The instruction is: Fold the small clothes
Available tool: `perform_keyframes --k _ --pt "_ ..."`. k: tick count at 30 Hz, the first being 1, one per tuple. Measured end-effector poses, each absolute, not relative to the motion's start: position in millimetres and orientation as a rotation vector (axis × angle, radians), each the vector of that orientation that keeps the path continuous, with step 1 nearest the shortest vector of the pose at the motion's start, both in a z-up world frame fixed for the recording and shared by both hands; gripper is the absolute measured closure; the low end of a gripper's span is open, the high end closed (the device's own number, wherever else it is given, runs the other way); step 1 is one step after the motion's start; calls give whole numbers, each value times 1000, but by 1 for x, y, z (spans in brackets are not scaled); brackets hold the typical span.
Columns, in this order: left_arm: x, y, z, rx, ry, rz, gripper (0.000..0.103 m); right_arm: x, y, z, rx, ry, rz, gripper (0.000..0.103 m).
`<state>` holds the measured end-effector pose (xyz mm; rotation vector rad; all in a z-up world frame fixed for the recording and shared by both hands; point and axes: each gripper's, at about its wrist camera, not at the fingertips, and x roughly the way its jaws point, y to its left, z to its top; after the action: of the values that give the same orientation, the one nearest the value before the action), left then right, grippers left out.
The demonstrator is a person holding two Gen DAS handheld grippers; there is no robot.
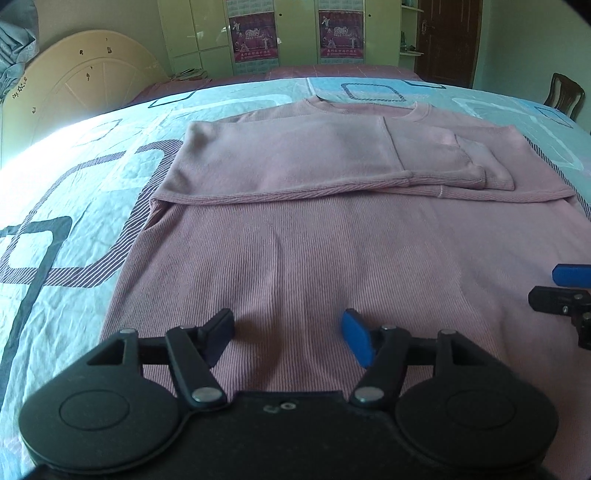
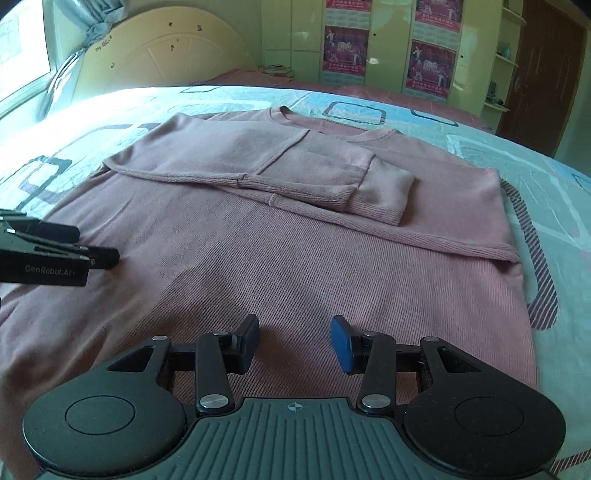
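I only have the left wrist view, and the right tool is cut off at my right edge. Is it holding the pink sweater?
Observer: No. The right tool stands open above the pink sweater, with nothing between its pads.
Operator: Does the sweater's right side lie flat?
Observer: Yes. Its right edge runs smoothly down the bedspread to the near corner, with no bunching.
Operator: Where does the glare on the left of the bed come from?
Observer: From a window beside the headboard, with a curtain gathered next to it.
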<state>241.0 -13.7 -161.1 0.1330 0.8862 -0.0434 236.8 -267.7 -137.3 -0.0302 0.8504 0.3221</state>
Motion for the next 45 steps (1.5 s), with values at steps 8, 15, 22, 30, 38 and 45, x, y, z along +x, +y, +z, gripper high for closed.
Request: perform_keyframes --k 8,15,22,30,38,45 --pt "217 -6 -154 130 875 -60 41 203 -275 -126 -11 831 236 60" --pt "174 0 -152 115 867 -117 41 162 -248 -124 -28 853 242 60" --pt "146 20 -154 115 860 -113 40 127 -261 -131 -35 872 136 60" --pt "125 45 -140 98 819 -102 41 93 -282 -118 -9 860 52 60" --pt "108 70 -135 97 815 -79 32 70 -302 -118 46 863 -14 38" --pt "94 101 -140 43 847 -40 32 59 -320 -117 74 851 -55 29"
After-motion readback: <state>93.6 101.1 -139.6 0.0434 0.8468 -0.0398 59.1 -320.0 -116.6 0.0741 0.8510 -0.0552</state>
